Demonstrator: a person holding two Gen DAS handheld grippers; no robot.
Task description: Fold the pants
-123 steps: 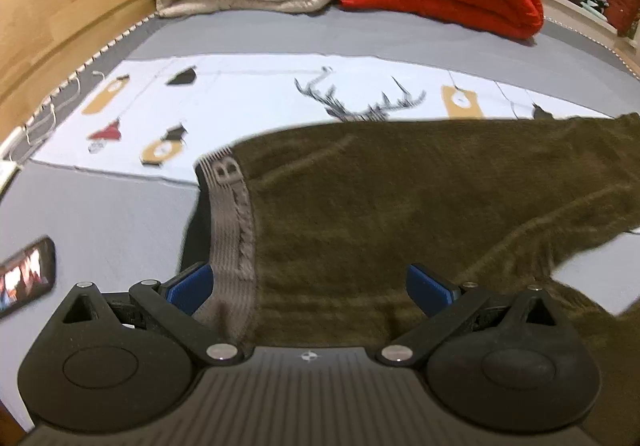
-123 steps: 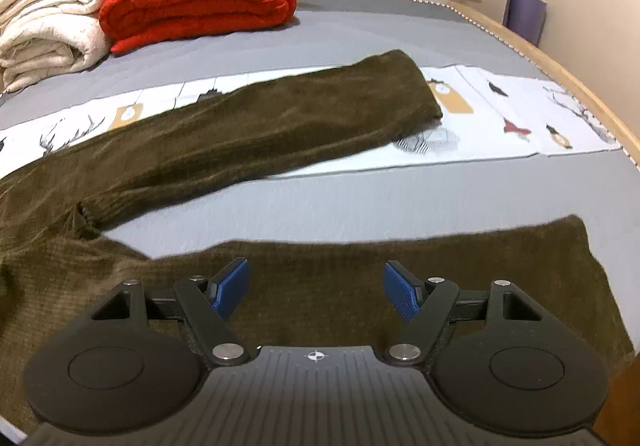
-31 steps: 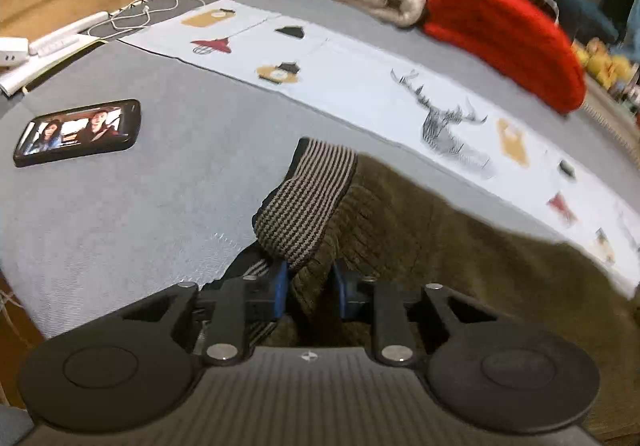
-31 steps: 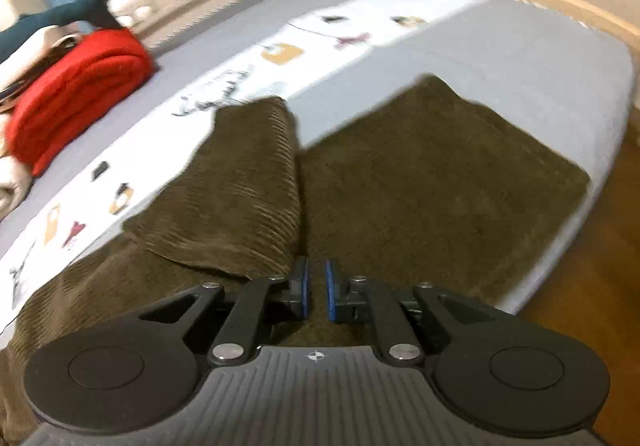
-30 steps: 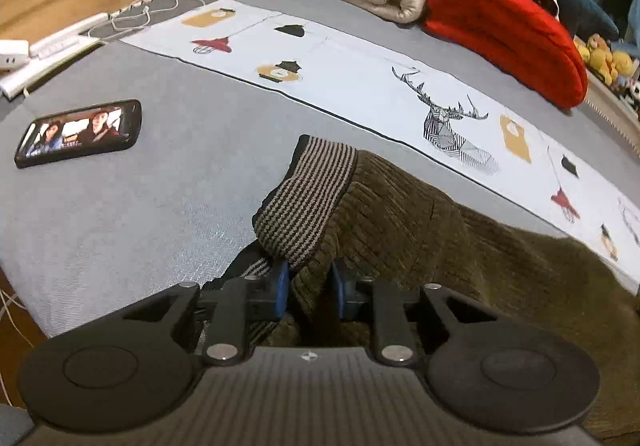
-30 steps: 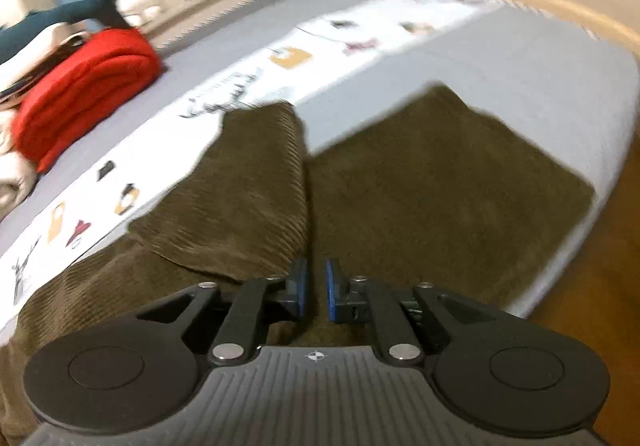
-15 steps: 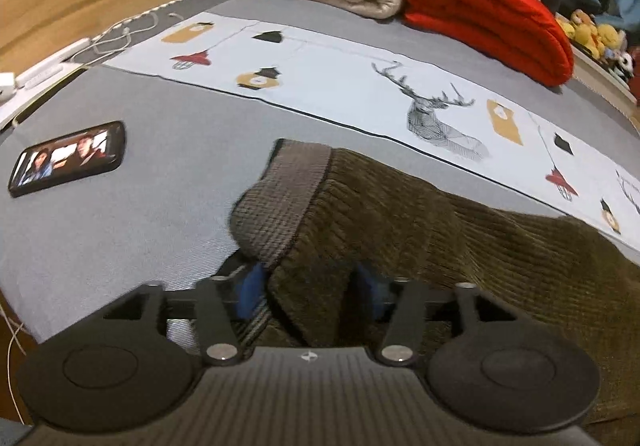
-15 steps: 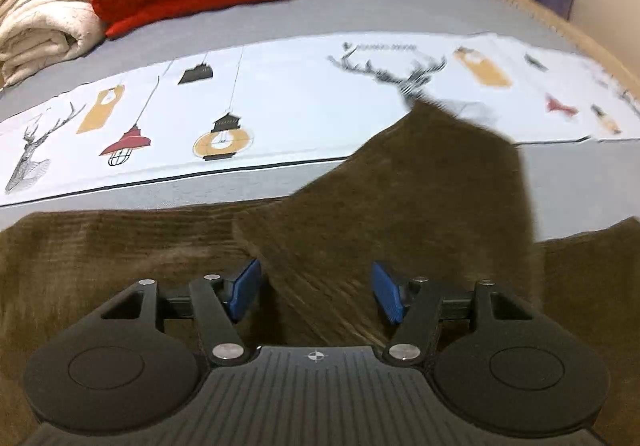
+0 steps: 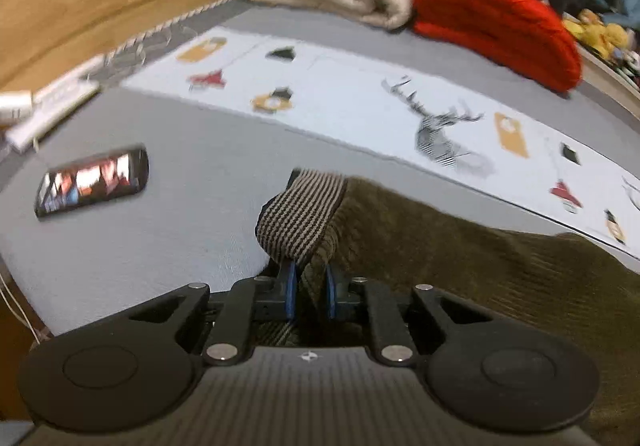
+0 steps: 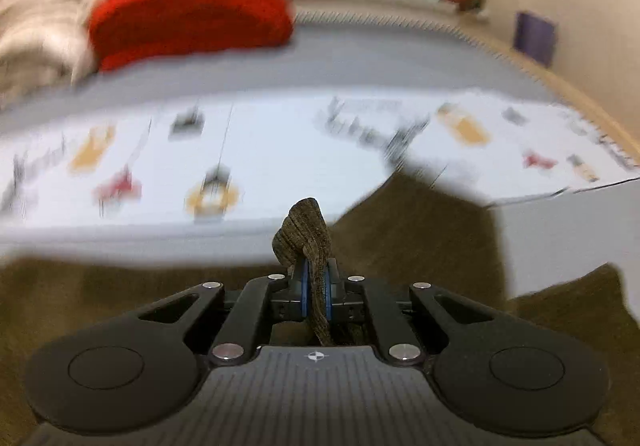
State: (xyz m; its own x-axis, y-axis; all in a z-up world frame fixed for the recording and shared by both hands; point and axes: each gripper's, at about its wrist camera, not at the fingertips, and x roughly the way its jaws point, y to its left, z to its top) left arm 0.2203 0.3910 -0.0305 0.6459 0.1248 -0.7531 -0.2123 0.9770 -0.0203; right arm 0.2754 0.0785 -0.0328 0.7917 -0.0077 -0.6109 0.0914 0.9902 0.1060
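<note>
Grey bed (image 9: 168, 238) spread with brown pants (image 9: 460, 246). Left gripper (image 9: 308, 292) fingers just closed, waistband (image 9: 300, 214) pinched. Right gripper (image 10: 316, 296) fingers just closed, pant fold clamped between them.

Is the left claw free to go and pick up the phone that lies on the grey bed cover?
Probably not as things stand. The left claw has just closed on the pants at the striped waistband, so it would have to let go first. The cover between it and the phone looks bare.
</note>
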